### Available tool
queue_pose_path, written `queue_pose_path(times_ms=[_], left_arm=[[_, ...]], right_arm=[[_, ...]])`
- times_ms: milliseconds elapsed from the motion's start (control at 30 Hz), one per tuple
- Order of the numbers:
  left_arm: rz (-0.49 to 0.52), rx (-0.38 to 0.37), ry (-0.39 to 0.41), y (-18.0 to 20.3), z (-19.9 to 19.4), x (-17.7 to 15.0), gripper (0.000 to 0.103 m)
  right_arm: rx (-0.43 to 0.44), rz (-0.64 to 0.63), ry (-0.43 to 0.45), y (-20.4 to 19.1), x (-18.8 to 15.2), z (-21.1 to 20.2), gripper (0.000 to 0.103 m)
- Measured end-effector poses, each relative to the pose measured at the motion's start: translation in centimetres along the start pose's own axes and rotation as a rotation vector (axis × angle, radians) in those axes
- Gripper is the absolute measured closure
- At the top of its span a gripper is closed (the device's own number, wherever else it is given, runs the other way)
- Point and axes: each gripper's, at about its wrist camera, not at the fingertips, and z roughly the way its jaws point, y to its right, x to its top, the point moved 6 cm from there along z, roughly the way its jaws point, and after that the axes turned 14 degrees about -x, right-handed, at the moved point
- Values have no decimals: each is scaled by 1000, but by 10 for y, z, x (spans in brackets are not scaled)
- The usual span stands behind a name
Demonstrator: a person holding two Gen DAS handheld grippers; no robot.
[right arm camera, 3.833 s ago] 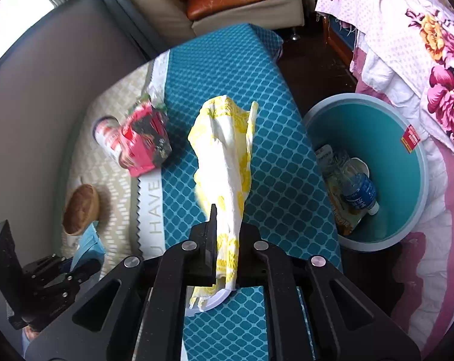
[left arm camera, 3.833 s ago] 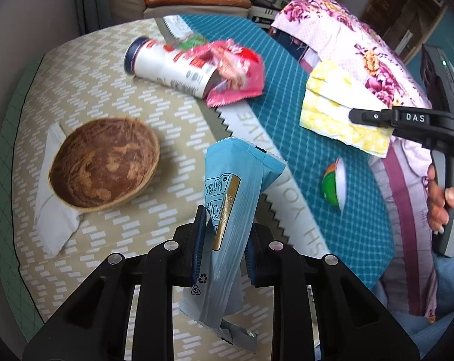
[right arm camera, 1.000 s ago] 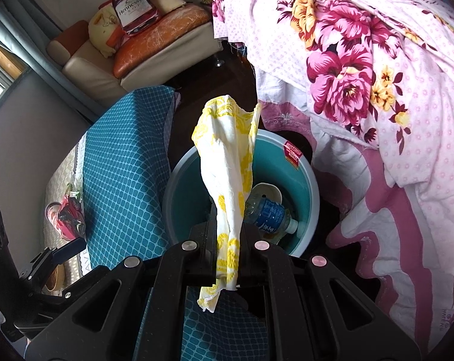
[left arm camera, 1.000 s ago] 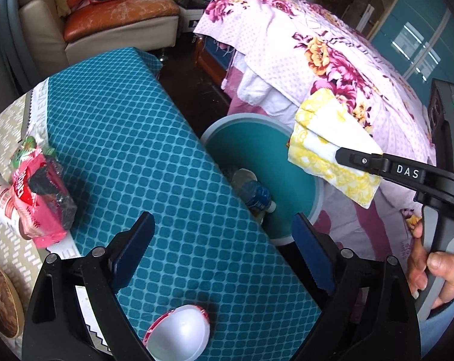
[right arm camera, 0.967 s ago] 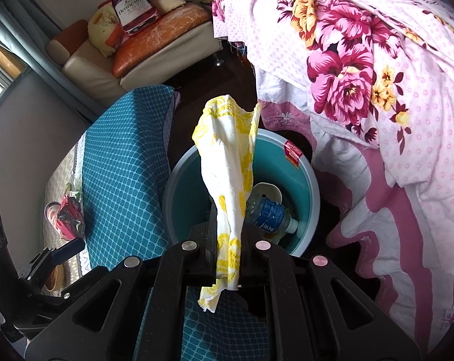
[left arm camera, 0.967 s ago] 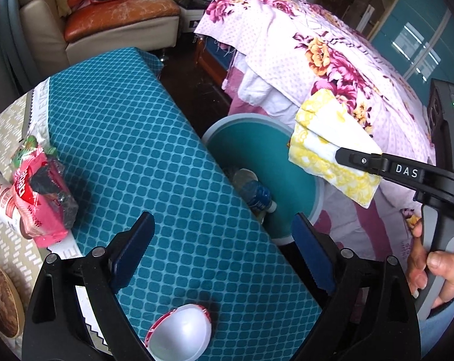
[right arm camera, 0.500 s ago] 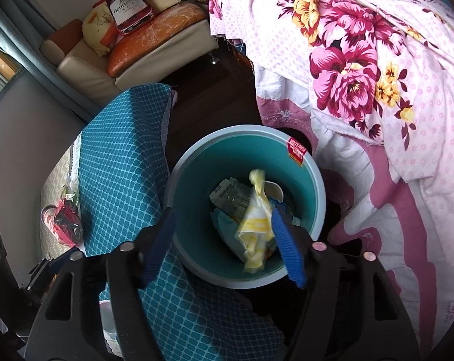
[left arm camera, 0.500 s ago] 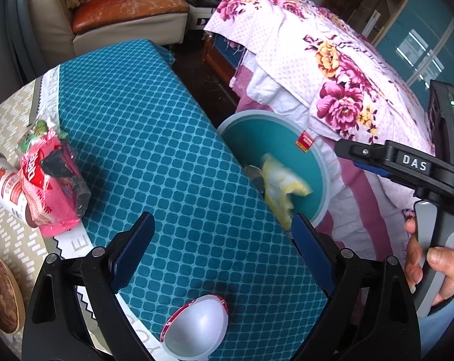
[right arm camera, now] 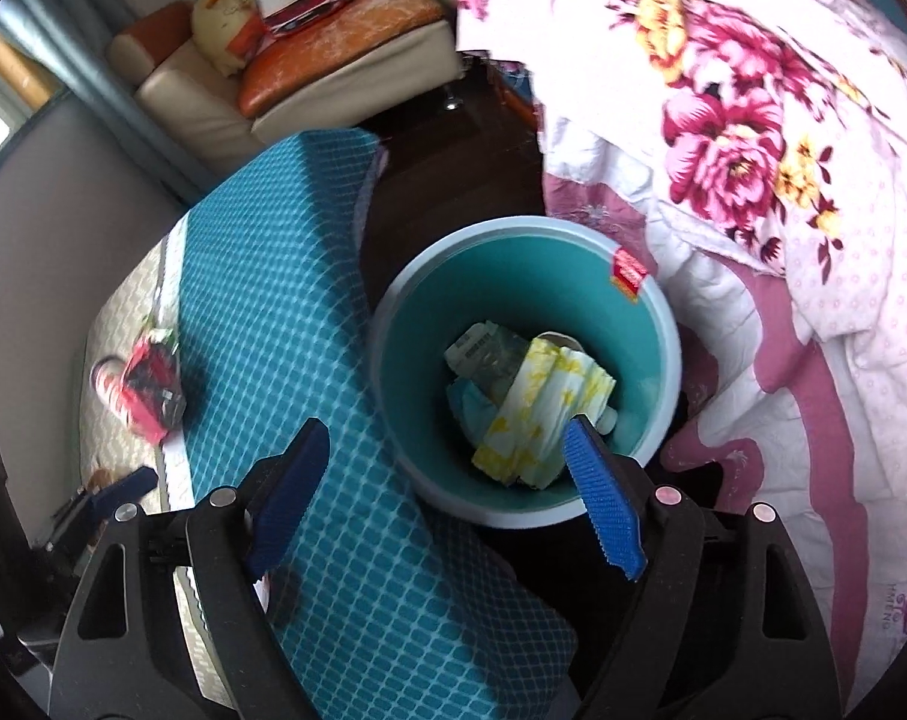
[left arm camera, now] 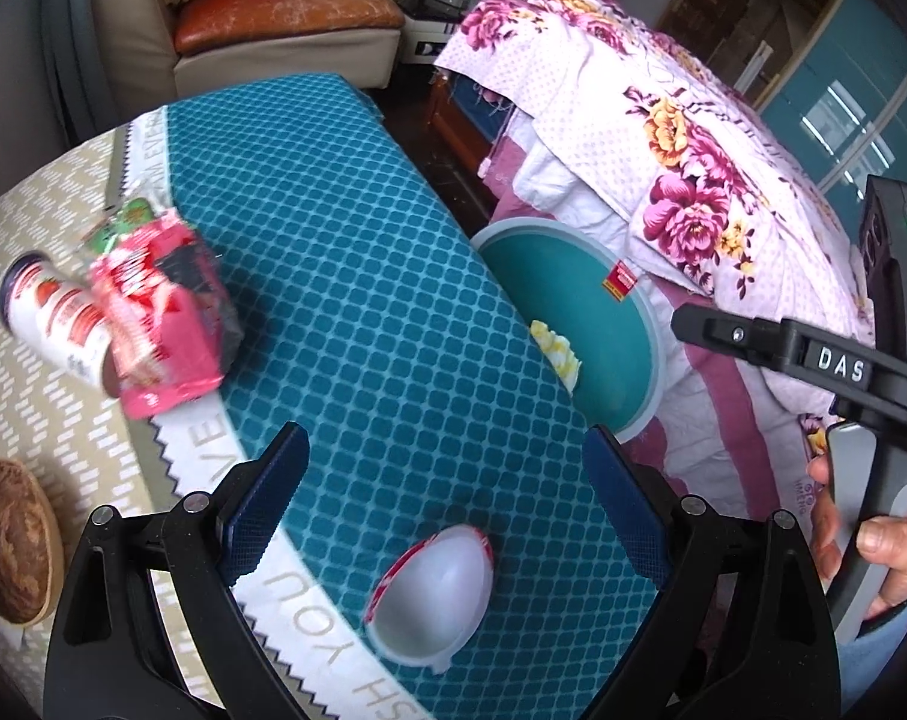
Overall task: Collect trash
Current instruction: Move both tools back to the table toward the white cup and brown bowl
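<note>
The teal trash bin [right arm camera: 651, 324] stands on the floor beside the table, and the yellow-and-white wrapper [right arm camera: 543, 414] lies inside it on other trash. My right gripper [right arm camera: 447, 498] hangs above the bin's near rim, its jaws opening with nothing between them. My left gripper [left arm camera: 447, 498] is open over the teal tablecloth [left arm camera: 345, 276], just above a white egg-shaped half shell [left arm camera: 435, 594]. A pink snack bag [left arm camera: 159, 324] and a red-and-white can [left arm camera: 51, 318] lie at the table's left. The bin [left arm camera: 609, 360] also shows in the left wrist view, with the right gripper's finger [left arm camera: 753, 342] beside it.
A brown coconut bowl [left arm camera: 9, 540] sits at the table's left edge. A floral bedspread [right arm camera: 753, 150] drapes right of the bin. A sofa [right arm camera: 309, 60] with cushions stands beyond the table. A hand [left arm camera: 873, 540] holds the right gripper's handle.
My right gripper opened and the yellow wrapper dropped from it into the bin. Both grippers shifted sideways; the left one now sits more over the table with the white shell closer.
</note>
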Motion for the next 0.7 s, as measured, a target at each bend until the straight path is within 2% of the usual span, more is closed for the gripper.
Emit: queue_pose_path(times_ms=[200, 700], left_arm=[[-27, 12, 39, -15, -24, -9, 8], [-145, 29, 108, -73, -76, -51, 7]], right_arm=[[34, -64, -25, -29, -16, -6, 26], [-10, -244, -78, -102, -66, -18, 26]])
